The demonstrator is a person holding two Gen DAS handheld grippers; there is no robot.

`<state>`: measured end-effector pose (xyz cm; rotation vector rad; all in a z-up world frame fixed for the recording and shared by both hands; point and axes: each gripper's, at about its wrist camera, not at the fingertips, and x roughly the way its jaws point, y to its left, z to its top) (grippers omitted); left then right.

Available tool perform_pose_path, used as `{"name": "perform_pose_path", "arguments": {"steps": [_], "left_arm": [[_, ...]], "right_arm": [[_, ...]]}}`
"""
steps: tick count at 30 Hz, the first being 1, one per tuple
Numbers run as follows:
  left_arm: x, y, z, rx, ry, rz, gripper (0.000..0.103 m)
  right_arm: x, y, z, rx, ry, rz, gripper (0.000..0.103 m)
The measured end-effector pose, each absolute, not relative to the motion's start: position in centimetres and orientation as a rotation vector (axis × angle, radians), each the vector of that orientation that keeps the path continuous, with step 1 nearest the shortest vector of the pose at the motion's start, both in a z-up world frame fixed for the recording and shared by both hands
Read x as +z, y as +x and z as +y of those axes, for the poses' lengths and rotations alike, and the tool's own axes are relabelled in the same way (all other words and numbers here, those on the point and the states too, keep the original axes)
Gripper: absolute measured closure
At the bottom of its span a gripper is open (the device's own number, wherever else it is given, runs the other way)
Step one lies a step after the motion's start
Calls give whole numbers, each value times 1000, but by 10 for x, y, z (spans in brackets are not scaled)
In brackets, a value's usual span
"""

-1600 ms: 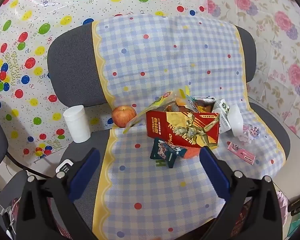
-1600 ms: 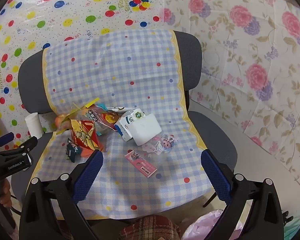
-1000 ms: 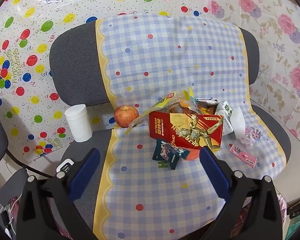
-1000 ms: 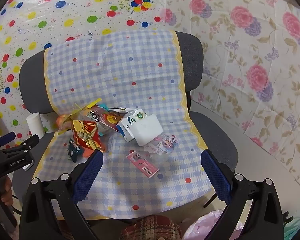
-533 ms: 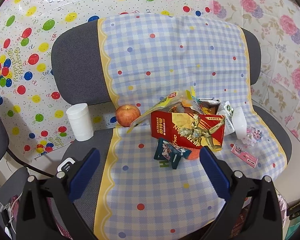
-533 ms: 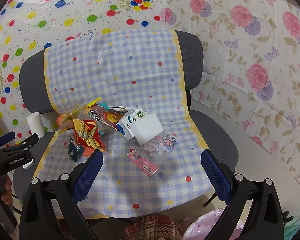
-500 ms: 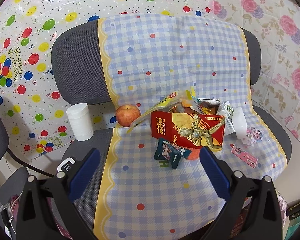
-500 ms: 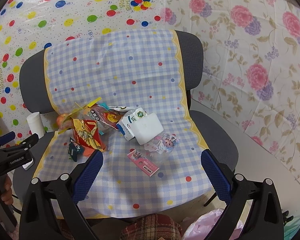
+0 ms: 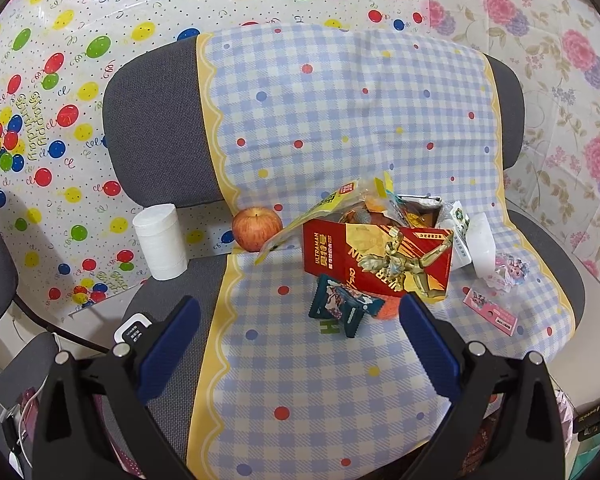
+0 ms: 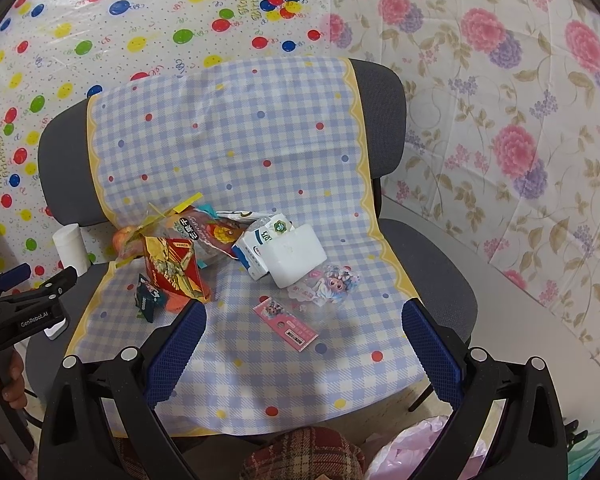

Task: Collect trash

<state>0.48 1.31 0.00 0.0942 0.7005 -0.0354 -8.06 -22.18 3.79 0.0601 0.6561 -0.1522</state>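
Observation:
A pile of trash lies on the checked cloth [image 9: 300,380] over a grey chair seat. It holds a red Ultraman box [image 9: 376,260] [image 10: 172,268], a dark teal wrapper [image 9: 340,308] [image 10: 146,300], a yellow snack bag [image 9: 320,208], a white carton [image 10: 278,248], a pink slip [image 10: 286,324] [image 9: 490,314] and a clear cartoon wrapper [image 10: 328,282]. My left gripper [image 9: 298,336] is open and empty, just short of the teal wrapper. My right gripper [image 10: 304,344] is open and empty, above the seat's front near the pink slip.
An apple [image 9: 256,228] sits at the back left of the seat. A white paper roll [image 9: 160,242] stands left of it. A pink plastic bag [image 10: 420,452] lies low at the front. The left gripper's body [image 10: 24,304] shows at the left of the right wrist view.
Both views have drifted very slightly. Both grippers stay open and empty, and the trash has not moved.

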Motion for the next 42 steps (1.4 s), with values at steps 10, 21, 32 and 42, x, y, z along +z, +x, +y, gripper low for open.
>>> {"name": "perform_pose_path", "arguments": {"steps": [10, 21, 32, 42], "left_arm": [[0, 5, 12, -35, 95, 702, 7], [-2, 5, 13, -32, 94, 703, 7], [-5, 4, 12, -32, 93, 706, 7], [-5, 4, 13, -33, 93, 707, 7]], "right_arm": [[37, -81, -223, -153, 61, 658, 6], [36, -80, -224, -151, 63, 660, 6], [38, -78, -228, -151, 64, 660, 6], [34, -79, -224, -150, 64, 661, 6]]}}
